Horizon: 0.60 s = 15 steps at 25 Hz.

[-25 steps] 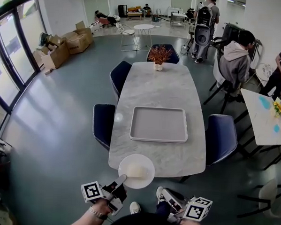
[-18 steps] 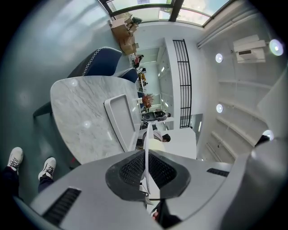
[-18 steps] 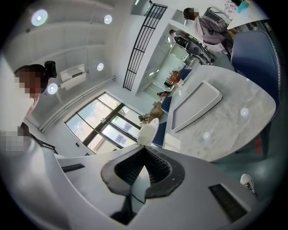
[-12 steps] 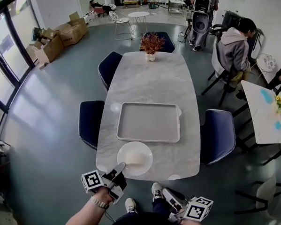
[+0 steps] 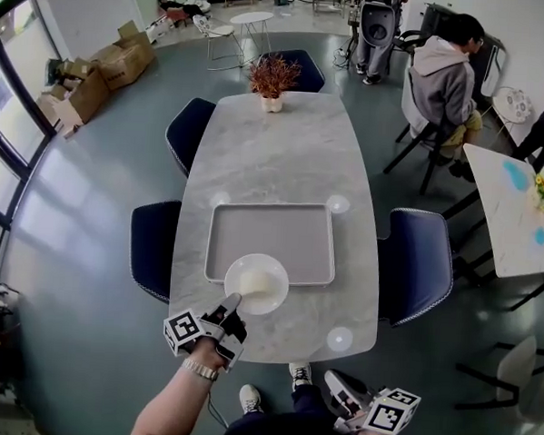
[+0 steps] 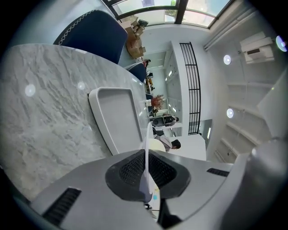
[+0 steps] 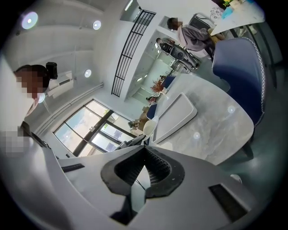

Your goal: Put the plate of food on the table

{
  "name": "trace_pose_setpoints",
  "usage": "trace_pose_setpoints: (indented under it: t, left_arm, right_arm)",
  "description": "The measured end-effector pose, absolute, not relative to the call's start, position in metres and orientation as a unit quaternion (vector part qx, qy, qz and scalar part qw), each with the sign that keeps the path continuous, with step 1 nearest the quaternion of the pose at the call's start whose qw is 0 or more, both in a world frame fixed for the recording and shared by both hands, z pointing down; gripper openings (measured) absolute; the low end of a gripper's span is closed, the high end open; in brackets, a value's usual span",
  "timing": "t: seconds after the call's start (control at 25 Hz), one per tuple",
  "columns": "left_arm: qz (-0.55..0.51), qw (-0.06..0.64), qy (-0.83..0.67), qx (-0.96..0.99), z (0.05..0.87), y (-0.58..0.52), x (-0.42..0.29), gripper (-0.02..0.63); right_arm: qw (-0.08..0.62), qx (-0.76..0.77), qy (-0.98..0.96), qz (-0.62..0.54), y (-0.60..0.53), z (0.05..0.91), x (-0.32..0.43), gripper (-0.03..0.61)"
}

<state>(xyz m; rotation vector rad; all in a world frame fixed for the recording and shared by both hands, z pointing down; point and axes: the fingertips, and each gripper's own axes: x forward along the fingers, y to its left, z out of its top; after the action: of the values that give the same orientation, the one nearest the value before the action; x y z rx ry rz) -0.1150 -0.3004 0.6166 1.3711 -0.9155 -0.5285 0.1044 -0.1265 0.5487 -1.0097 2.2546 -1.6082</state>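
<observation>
Head view, hold: the left gripper [image 5: 232, 304] is clamped on the near rim of the plate [image 5: 257, 283], which carries pale food [image 5: 253, 280].
Head view, plate's place: over the near edge of the tray [image 5: 272, 223] on the table [image 5: 285, 149]; I cannot tell whether it touches.
Head view, other hand: the right gripper [image 5: 335, 385] hangs low off the table's near end, well apart from the plate; the left is nearer.
Head view, surroundings: a plant [image 5: 273, 78] stands at the far end and chairs [image 5: 152, 247] at the sides; nothing blocks the set-down.
Left gripper view, jaws: pressed on the plate's thin rim, seen edge-on, with the plate reaching straight ahead.
Right gripper view, jaws: together, nothing between them.
</observation>
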Motion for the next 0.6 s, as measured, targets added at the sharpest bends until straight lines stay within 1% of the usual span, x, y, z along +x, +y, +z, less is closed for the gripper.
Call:
trace_pose_setpoints:
  t: [0.28,0.6]
  left_arm:
    - [-0.238,0.651,-0.425,0.582,0.643,-0.353,-0.109,0.018]
    - [-0.22,0.651,-0.455,0.566,0.67,-0.396,-0.105,0.018]
  right_arm:
    - [0.101,-0.356,0.744,-0.556,-0.14,0.562,0.124,0.011]
    - [0.103,-0.36,0.728,-0.573,-0.15,0.576,0.132,0.011]
